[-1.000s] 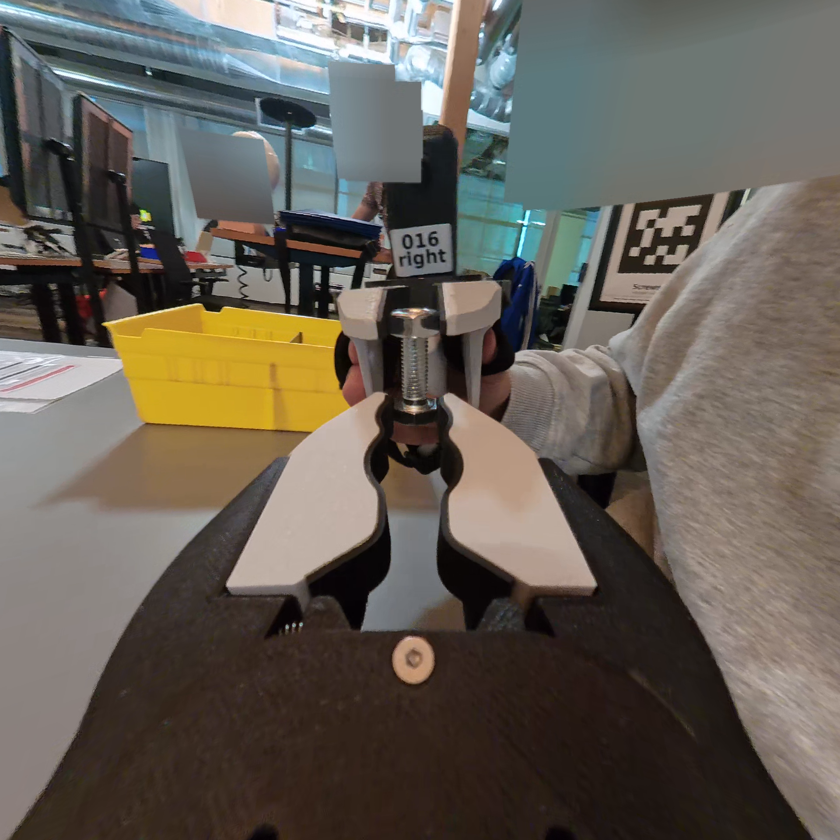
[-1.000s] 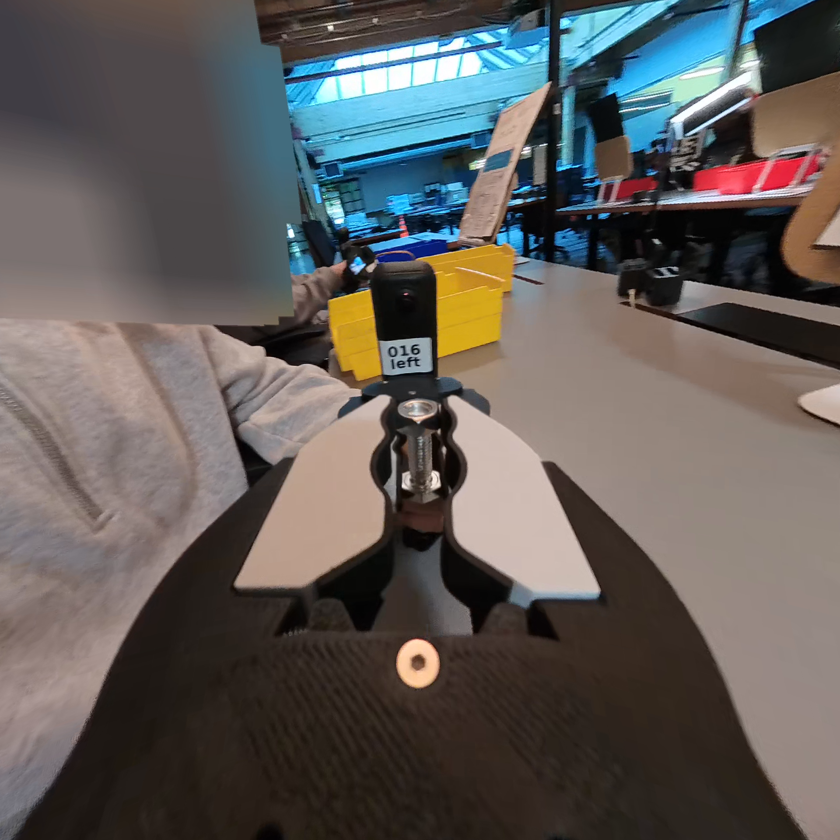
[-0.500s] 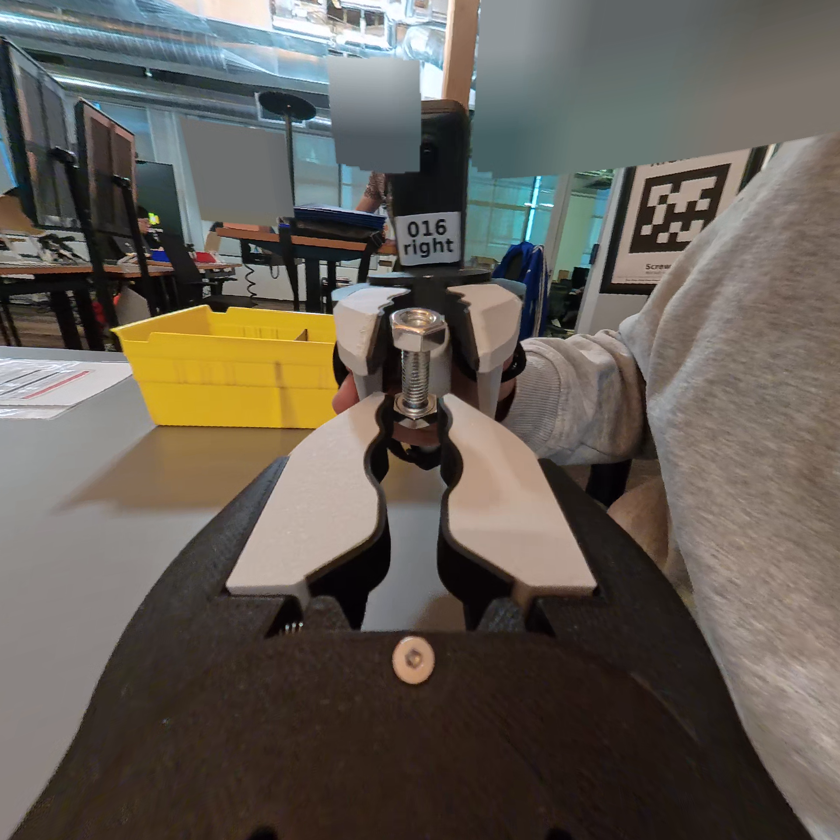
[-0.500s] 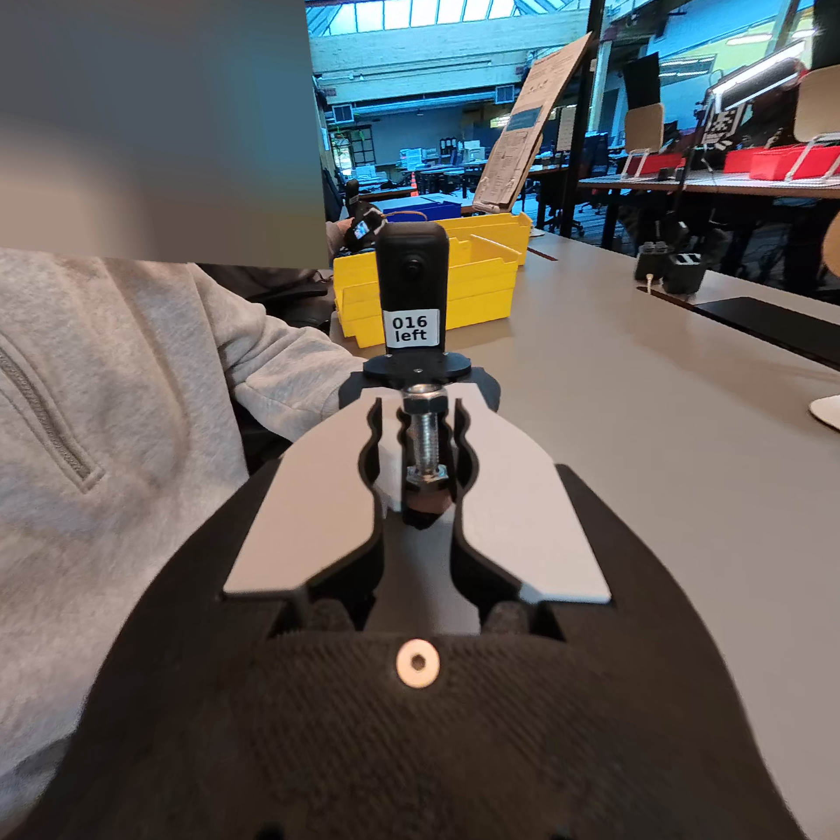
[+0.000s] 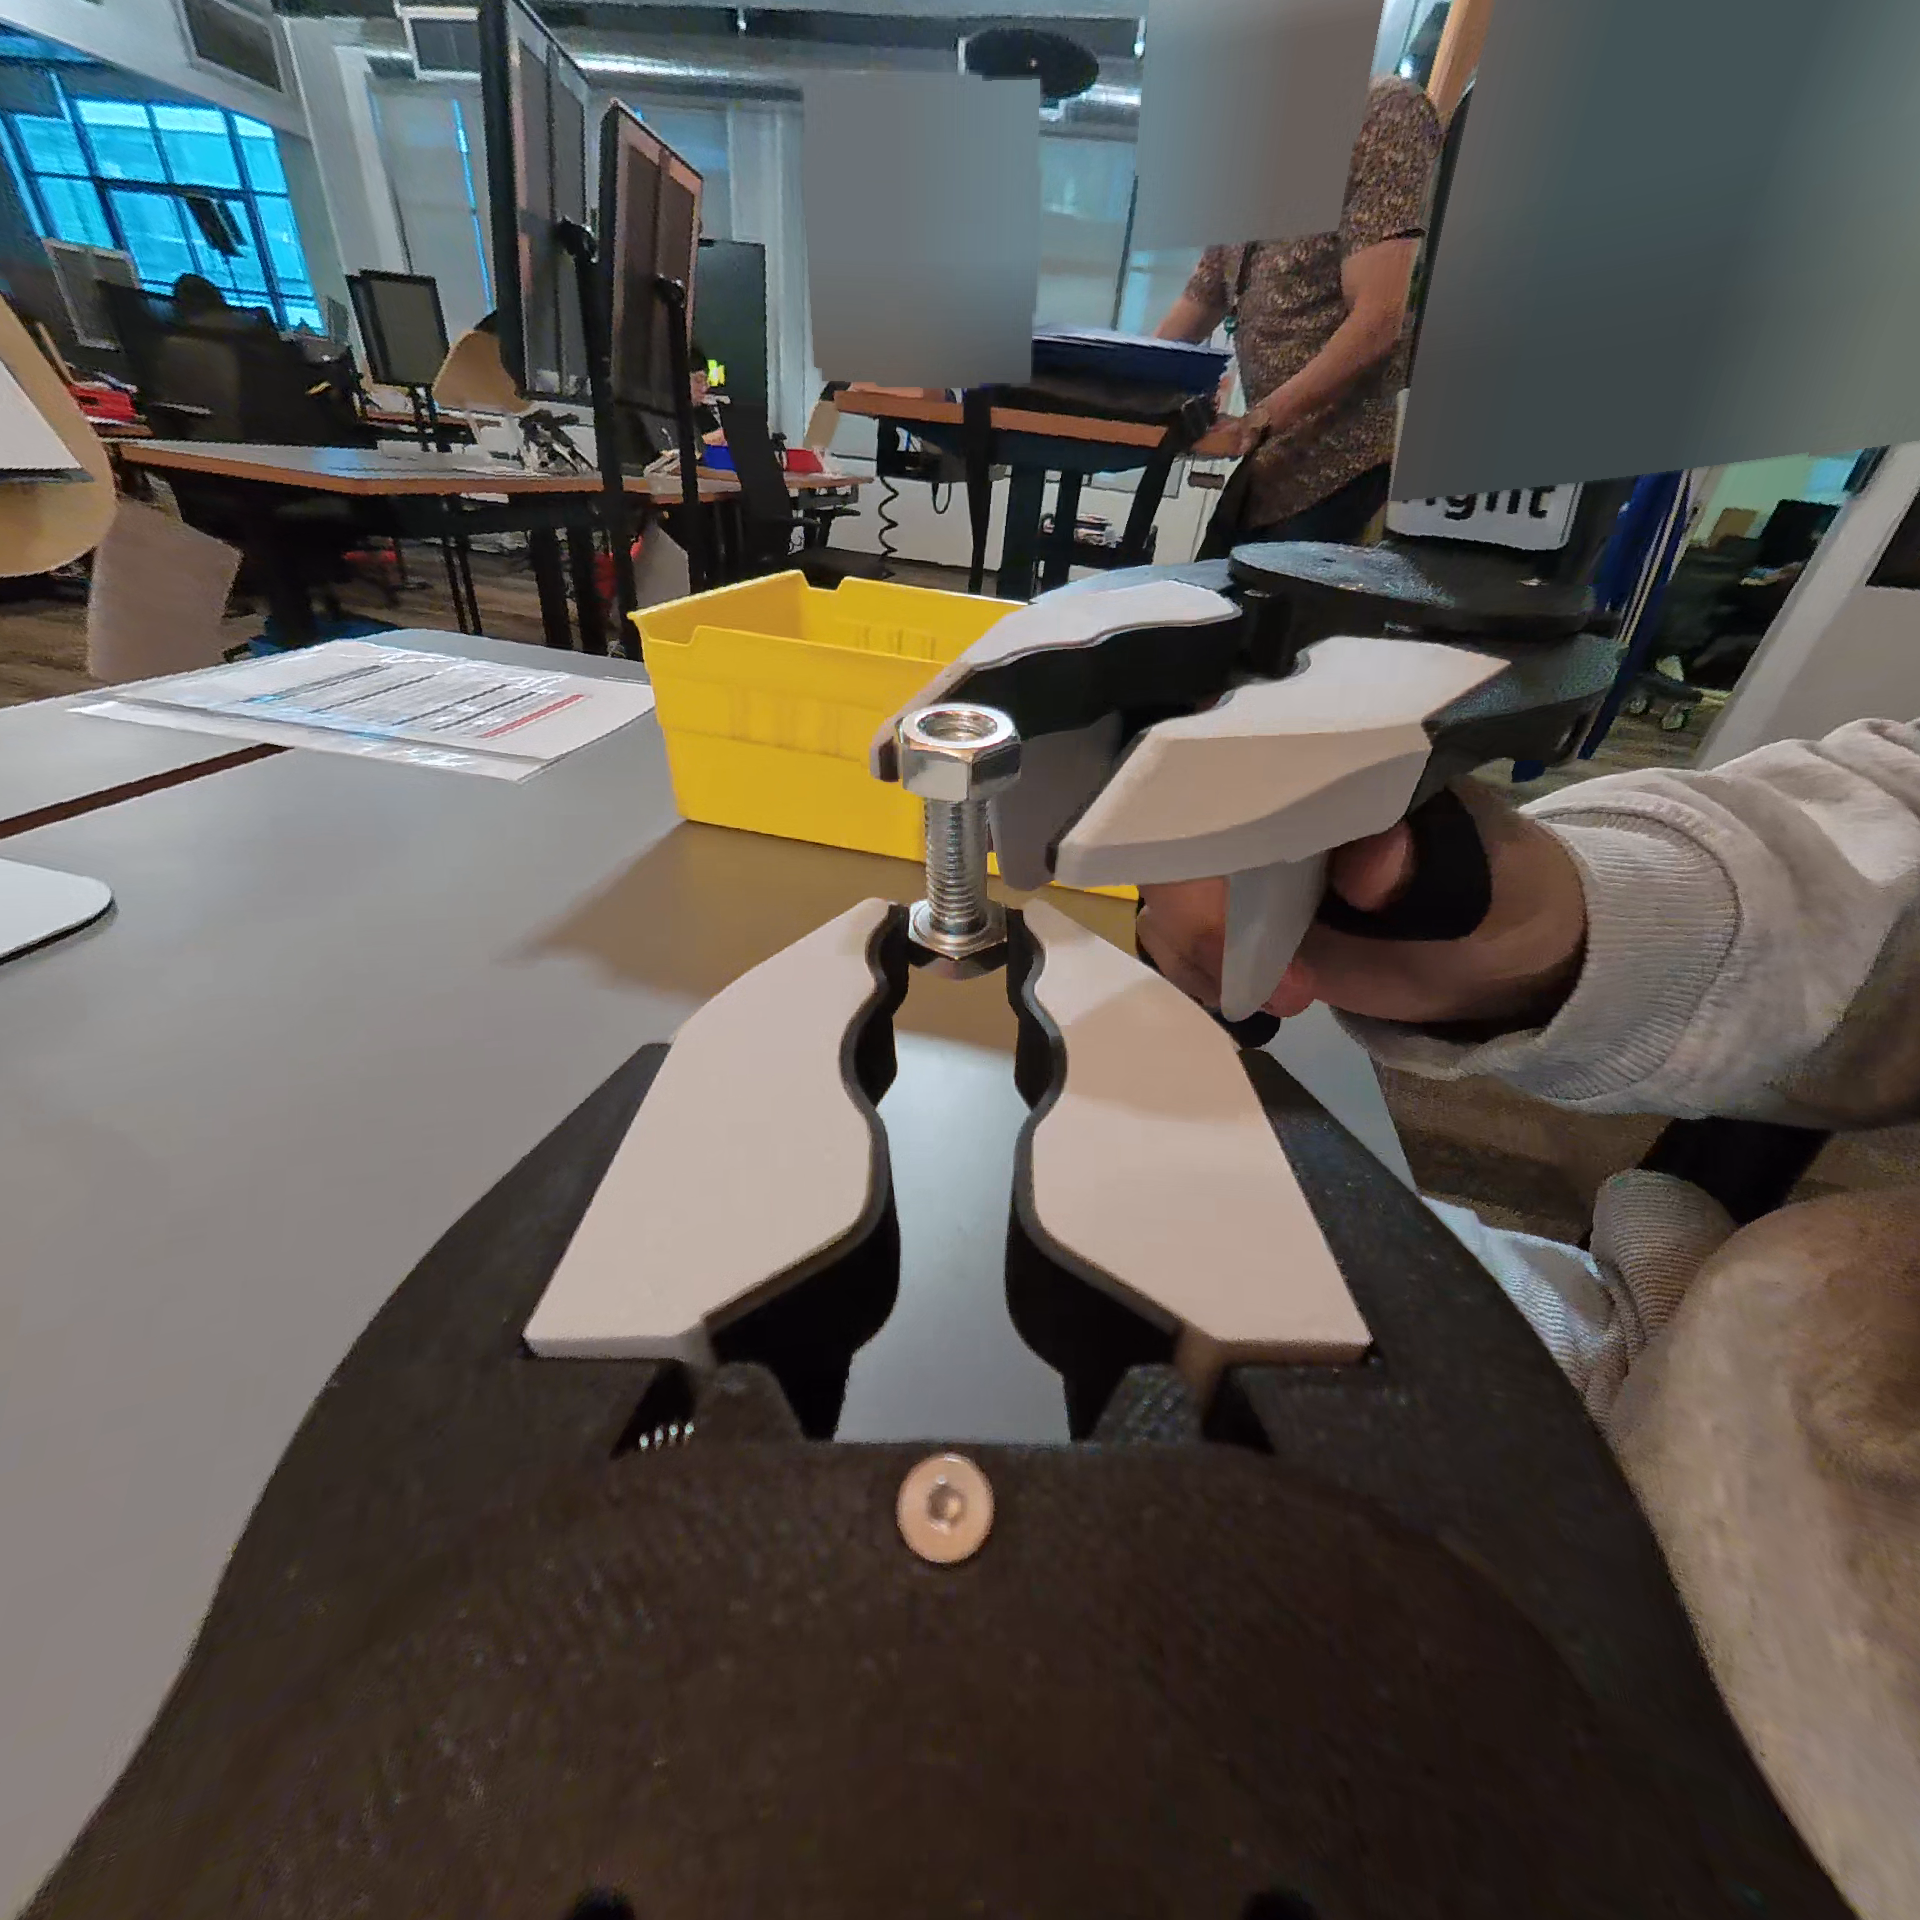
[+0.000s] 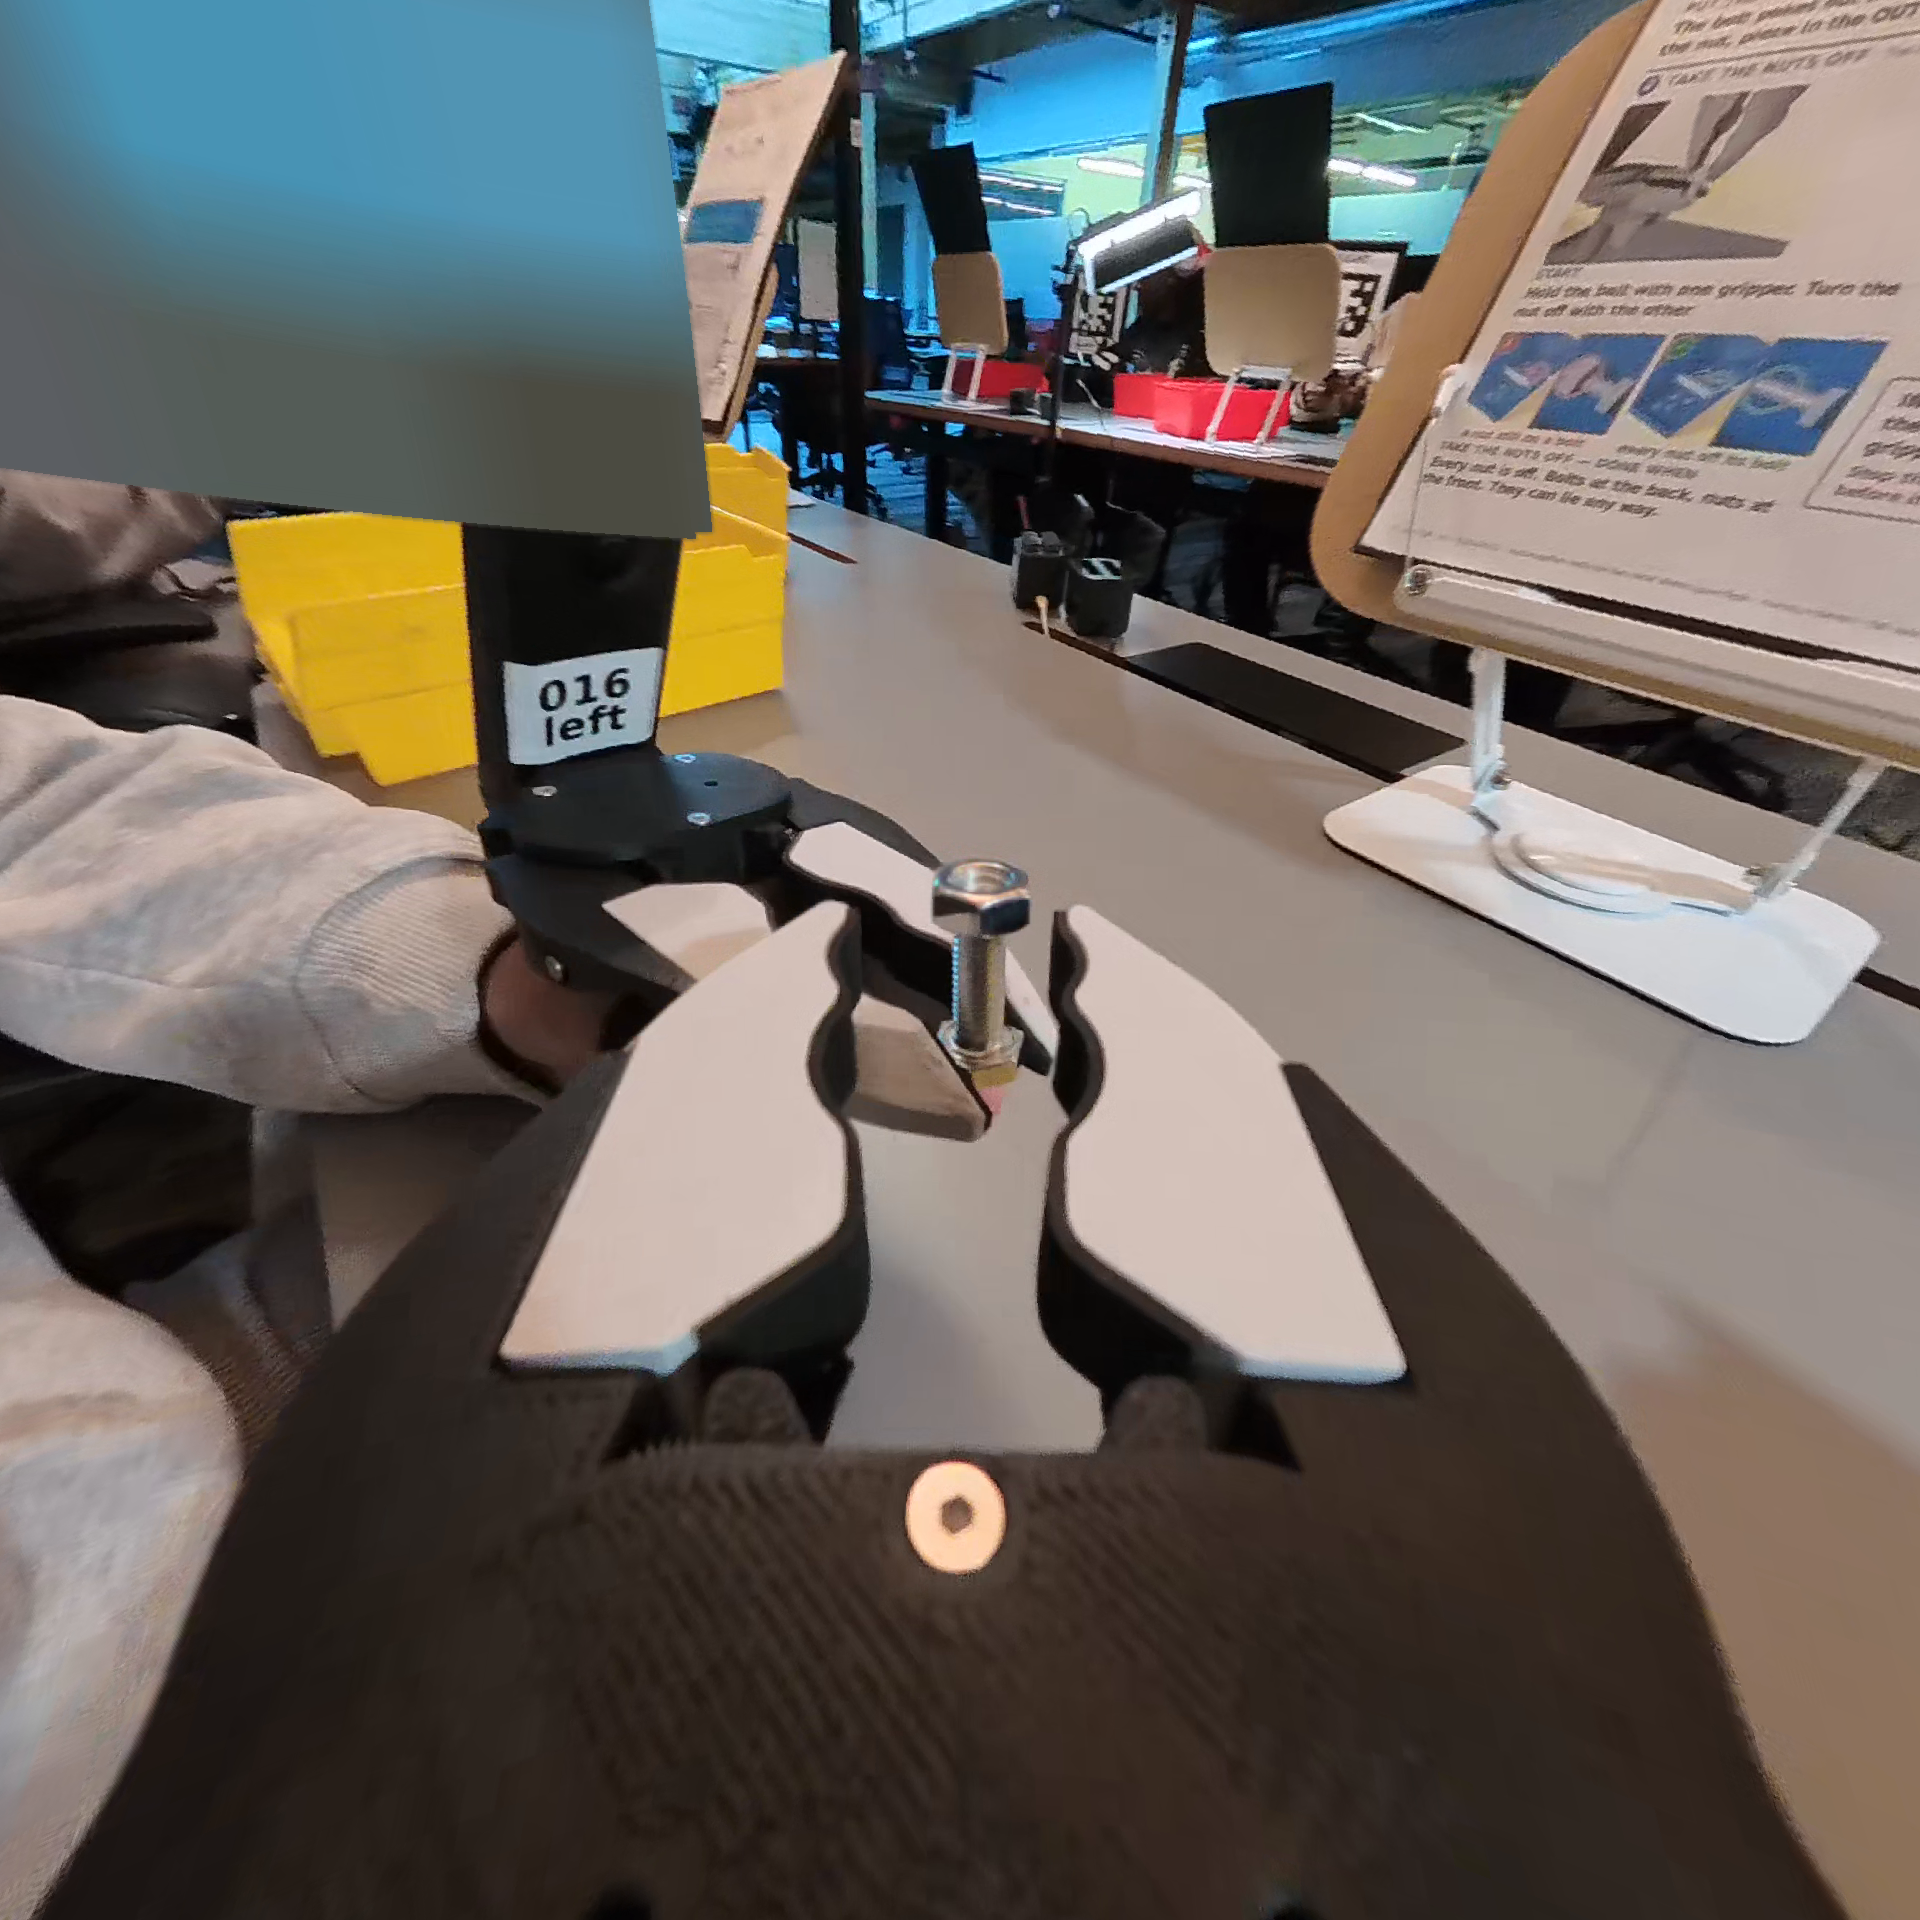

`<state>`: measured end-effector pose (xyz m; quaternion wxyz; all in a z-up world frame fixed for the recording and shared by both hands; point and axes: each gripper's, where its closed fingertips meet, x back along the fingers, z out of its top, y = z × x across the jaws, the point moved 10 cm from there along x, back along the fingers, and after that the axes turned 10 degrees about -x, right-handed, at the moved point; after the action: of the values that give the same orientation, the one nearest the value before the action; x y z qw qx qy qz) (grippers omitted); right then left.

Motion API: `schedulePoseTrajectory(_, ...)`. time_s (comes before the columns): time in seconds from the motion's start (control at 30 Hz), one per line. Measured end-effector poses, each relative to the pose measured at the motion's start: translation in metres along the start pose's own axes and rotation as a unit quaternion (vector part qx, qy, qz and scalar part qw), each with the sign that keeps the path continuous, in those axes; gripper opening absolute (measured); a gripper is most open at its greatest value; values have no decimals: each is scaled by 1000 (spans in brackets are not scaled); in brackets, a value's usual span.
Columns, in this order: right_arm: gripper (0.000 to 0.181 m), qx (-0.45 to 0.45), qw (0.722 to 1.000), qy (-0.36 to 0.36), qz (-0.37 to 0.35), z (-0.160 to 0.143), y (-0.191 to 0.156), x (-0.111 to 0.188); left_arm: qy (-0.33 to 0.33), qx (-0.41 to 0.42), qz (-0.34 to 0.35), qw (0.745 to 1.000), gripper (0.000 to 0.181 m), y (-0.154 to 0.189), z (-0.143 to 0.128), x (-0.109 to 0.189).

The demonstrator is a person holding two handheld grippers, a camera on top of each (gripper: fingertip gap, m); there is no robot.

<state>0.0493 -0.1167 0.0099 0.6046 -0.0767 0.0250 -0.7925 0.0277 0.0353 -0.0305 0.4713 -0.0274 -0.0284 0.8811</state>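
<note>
A steel bolt (image 5: 951, 842) stands upright above the grey table (image 5: 312, 987). My left gripper (image 5: 951, 935) is shut on its hex head at the bottom. A hex nut (image 5: 956, 743) sits at the top of the threaded shaft. My right gripper (image 6: 956, 920) is open, its two grey fingertips either side of the nut (image 6: 982, 894) with a small gap on each side. In the left wrist view the right gripper (image 5: 966, 805) reaches in from the right, held by a hand in a grey sleeve (image 5: 1714, 935). In the right wrist view the bolt (image 6: 977, 977) rises from the left gripper (image 6: 977, 1065).
A yellow bin (image 5: 810, 717) stands on the table behind the bolt and also shows in the right wrist view (image 6: 416, 644). A sheet on a stand (image 6: 1662, 416) with a white base (image 6: 1610, 935) is at the right. A laminated sheet (image 5: 364, 696) lies far left. A person (image 5: 1299, 312) stands in the background. My two grippers' fingertips are within a few centimetres of each other.
The right gripper has swung round the bolt, from facing the left gripper head-on to coming in from its right side. Its fingers have opened a little off the nut. The left gripper still holds the bolt.
</note>
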Motion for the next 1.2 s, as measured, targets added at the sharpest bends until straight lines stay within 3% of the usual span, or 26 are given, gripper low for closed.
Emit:
schedulePoseTrajectory(0.23,26,13,1000,-2,-23,0,-1,0,-5,-16,-11,1000,18,5,0,-1)
schedulePoseTrajectory(0.47,19,4,1000,4,-1,3,5,5,9,4,-21,1000,18,3,0,0)
schedulePoseTrajectory(0.8,18,-35,995,14,90,7,12,9,45,38,-73,996,18,5,3,1)
schedulePoseTrajectory(1.0,18,-52,982,-10,179,8,10,10,54,74,-165,982,18,10,1,-1)
schedulePoseTrajectory(1.2,18,-41,974,-26,223,11,7,14,62,58,-202,976,18,15,3,0)
